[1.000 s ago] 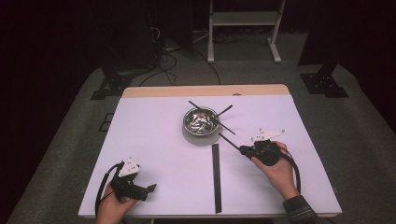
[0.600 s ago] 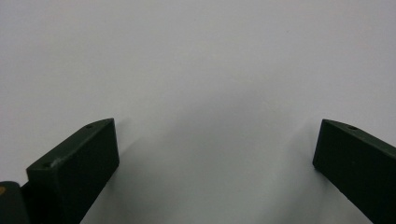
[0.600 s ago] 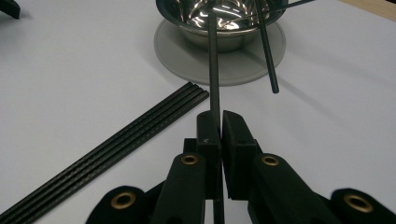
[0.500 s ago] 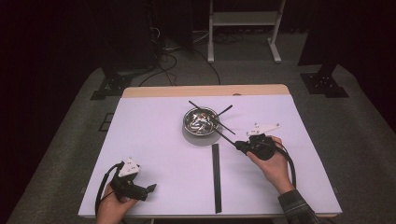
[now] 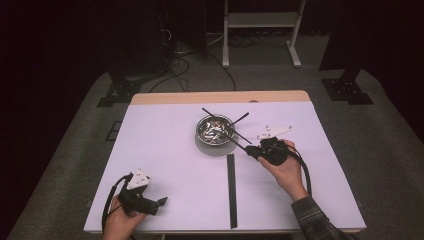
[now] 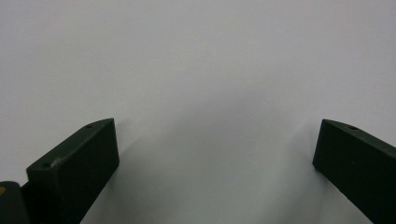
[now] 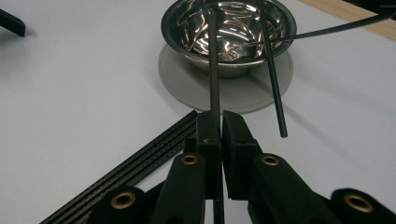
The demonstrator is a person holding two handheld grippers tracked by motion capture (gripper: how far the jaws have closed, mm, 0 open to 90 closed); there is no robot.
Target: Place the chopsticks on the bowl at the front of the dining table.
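The thin black rod is pinched between the pressed-together jaws of the right gripper, its far end lying over the rim and into the steel bowl that sits on a grey mat near the middle of the table. Because the grip is at one end only, the rod could pivot or slip, knock the second rod leaning in the bowl, or tip the bowl. The left gripper rests with jaws spread over bare table, too far off to steady anything.

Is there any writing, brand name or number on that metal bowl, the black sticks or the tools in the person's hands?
None: no readable word, number or sign stands on the steel bowl, the grey mat under it, the black rods, the black strip, the white table, the left gripper or the right gripper.
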